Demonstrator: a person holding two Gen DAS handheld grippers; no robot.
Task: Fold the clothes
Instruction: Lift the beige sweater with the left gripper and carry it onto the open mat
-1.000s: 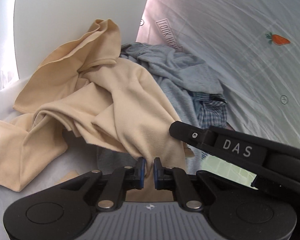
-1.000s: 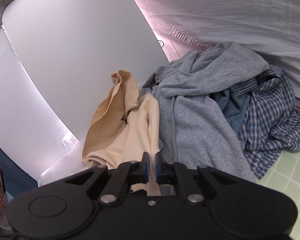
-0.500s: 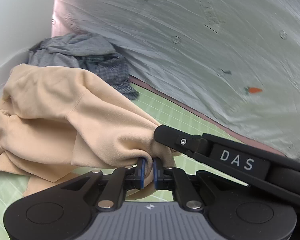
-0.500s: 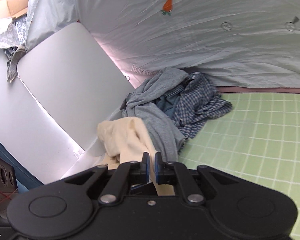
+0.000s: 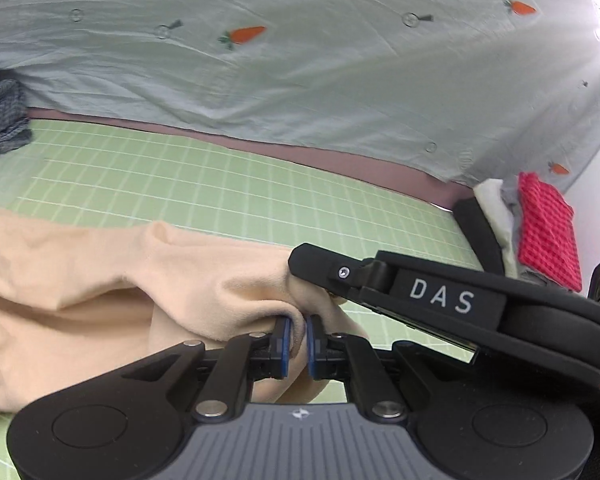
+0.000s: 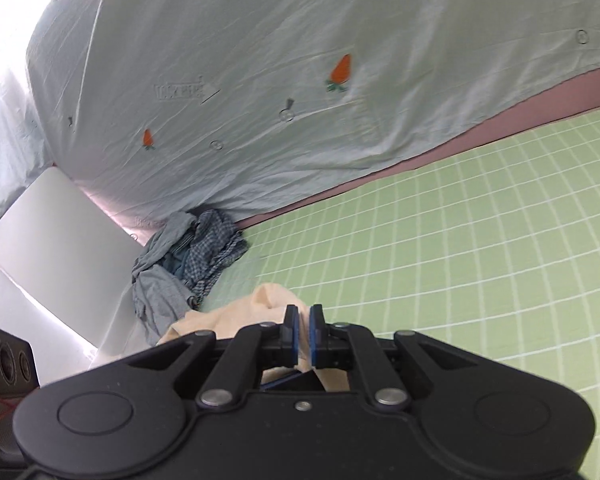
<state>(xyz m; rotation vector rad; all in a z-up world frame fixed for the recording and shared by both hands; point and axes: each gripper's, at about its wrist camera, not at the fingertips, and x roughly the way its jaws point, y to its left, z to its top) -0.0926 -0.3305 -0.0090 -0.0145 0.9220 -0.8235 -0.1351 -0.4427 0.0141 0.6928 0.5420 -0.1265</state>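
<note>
A beige garment (image 5: 100,280) hangs bunched over the green grid mat (image 5: 180,184), spreading to the left in the left wrist view. My left gripper (image 5: 296,334) is shut on a fold of it. My right gripper (image 6: 304,334) is shut on another part of the same beige garment (image 6: 240,312), which trails back and to the left of its fingers. The right gripper's black body, marked DAS (image 5: 440,300), crosses the left wrist view just right of the left fingers, its tip touching the cloth.
A heap of grey and blue checked clothes (image 6: 188,256) lies at the mat's far left corner by a white panel (image 6: 60,240). A pale sheet with carrot prints (image 6: 300,80) hangs behind the mat. Folded red checked cloth (image 5: 548,224) sits at the right edge.
Both grippers have swung away from the clothes heap and out over the green mat, carrying the beige garment with them. The heap now lies far off to the left.
</note>
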